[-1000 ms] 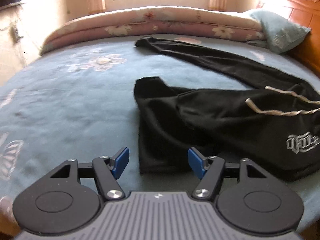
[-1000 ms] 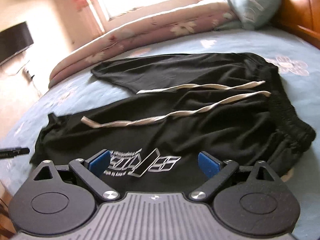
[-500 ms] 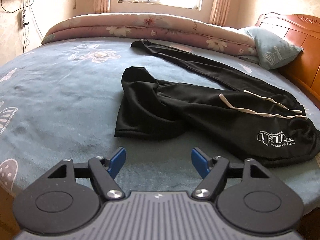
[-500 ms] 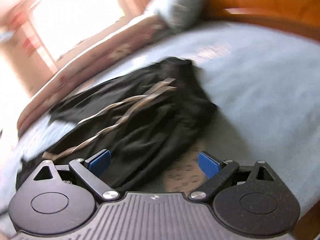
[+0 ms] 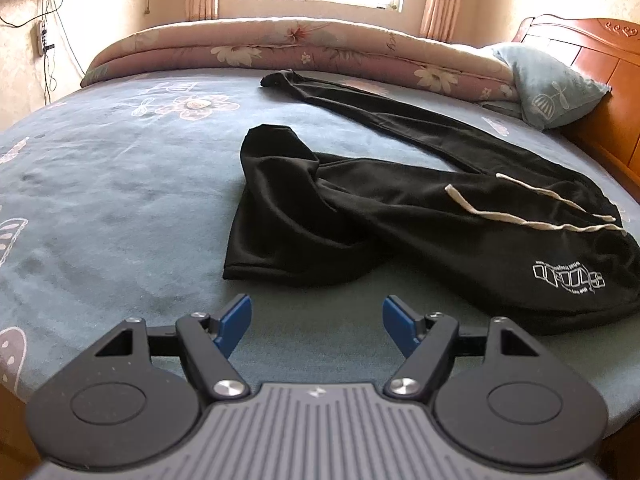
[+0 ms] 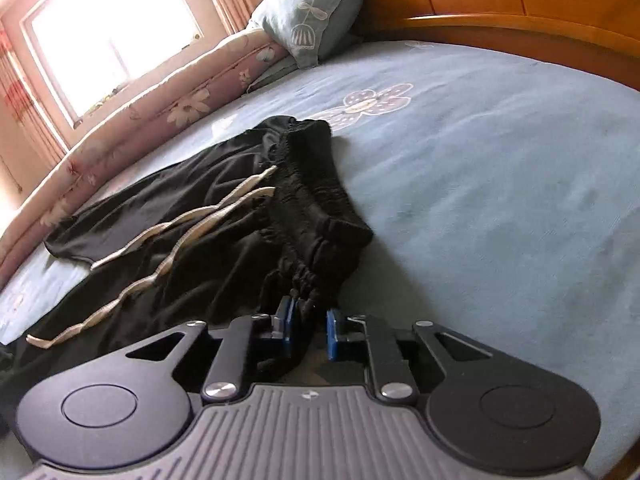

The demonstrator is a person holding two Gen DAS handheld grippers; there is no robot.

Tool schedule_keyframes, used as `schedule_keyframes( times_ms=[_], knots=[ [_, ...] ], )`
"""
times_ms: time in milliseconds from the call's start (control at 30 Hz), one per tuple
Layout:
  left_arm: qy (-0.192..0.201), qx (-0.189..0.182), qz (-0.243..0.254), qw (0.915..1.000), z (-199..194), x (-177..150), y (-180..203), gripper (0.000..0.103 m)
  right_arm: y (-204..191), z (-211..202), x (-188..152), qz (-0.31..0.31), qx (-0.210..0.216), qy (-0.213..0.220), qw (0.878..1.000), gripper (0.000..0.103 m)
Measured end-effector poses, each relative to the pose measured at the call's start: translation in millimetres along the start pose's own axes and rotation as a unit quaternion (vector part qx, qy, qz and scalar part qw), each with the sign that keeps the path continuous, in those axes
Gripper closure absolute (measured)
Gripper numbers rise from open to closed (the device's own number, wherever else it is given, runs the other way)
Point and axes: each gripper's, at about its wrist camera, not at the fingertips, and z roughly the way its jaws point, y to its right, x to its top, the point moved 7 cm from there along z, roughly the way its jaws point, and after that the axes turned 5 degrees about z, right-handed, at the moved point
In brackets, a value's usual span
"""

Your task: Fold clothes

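Black trousers with white drawstrings and a white logo lie crumpled on the blue bedspread; one leg stretches toward the far quilt, the other is folded back. My left gripper is open and empty, just short of the folded leg's hem. In the right wrist view the trousers show their gathered waistband. My right gripper is closed on the waistband's near corner, with bunched black cloth between the blue pads.
A rolled floral quilt lies along the far side under the window. A blue pillow leans on the wooden headboard. The bed's front edge is right below my left gripper. Bare bedspread extends right of the waistband.
My left gripper drew back from the trousers leg toward the bed's front edge. My right gripper swung round to the waistband end and closed on its corner.
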Motion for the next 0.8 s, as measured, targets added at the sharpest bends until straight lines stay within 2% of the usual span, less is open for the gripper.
schedule_keyframes(
  times_ms=[67, 100, 133, 167, 233, 300, 367, 433, 533, 600, 633, 700, 767, 800],
  knots=[
    [0.004, -0.003, 0.004, 1.0, 0.1, 3.2, 0.6, 0.029, 2.2, -3.1, -0.6, -0.001, -0.002, -0.009, 1.0, 0.084],
    [0.006, -0.005, 0.007, 0.9999, 0.0, 4.9, 1.2, 0.029, 2.0, -4.7, 0.3, -0.002, -0.006, -0.011, 1.0, 0.08],
    [0.009, -0.004, 0.011, 0.9999, -0.4, 6.9, 1.8, 0.029, 1.8, -6.9, 1.7, 0.0, -0.013, -0.012, 1.0, 0.072],
    [0.013, -0.005, 0.015, 0.9998, -1.0, 9.2, 2.9, 0.029, 0.8, -11.0, 5.1, 0.002, -0.021, -0.006, 1.0, 0.063],
    [0.025, -0.01, 0.023, 0.9994, -1.8, 14.5, 6.1, 0.029, -1.8, -21.0, 13.6, 0.005, -0.037, 0.01, 0.999, 0.058],
    [0.035, -0.019, 0.028, 0.9988, -1.5, 21.1, 10.5, 0.029, -18.7, -23.9, 20.4, -0.016, -0.031, 0.026, 0.999, 0.055],
    [0.046, -0.033, 0.036, 0.9978, -0.4, 28.4, 16.2, 0.029, -38.3, -25.7, 26.8, -0.043, -0.02, 0.042, 0.998, 0.046],
    [0.057, -0.065, 0.034, 0.9956, 3.3, 38.9, 22.8, 0.029, -57.9, -27.5, 33.1, -0.069, -0.01, 0.058, 0.996, 0.04],
    [0.05, -0.138, 0.012, 0.9891, 16.4, 61.3, 32.0, 0.03, -96.5, -4.4, 28.9, -0.108, 0.033, 0.039, 0.993, 0.036],
    [0.033, -0.193, -0.025, 0.9803, 32.2, 86.1, 37.5, 0.03, -120.9, 15.2, 21.3, -0.134, 0.062, 0.012, 0.989, 0.036],
    [0.02, -0.225, -0.049, 0.9728, 42.9, 102.1, 41.8, 0.03, -131.9, 24.2, 17.2, -0.145, 0.077, -0.003, 0.986, 0.036],
    [-0.001, -0.287, -0.089, 0.9537, 64.4, 133.6, 53.2, 0.029, -153.7, 41.7, 8.8, -0.167, 0.107, -0.035, 0.98, 0.034],
    [-0.024, -0.352, -0.118, 0.9284, 95.2, 166.0, 72.3, 0.027, -175.2, 58.6, 0.3, -0.189, 0.137, -0.066, 0.97, 0.032],
    [-0.041, -0.369, -0.134, 0.9187, 112.5, 177.2, 81.7, 0.027, -185.9, 66.9, -4.0, -0.199, 0.152, -0.081, 0.965, 0.032]
  ],
)
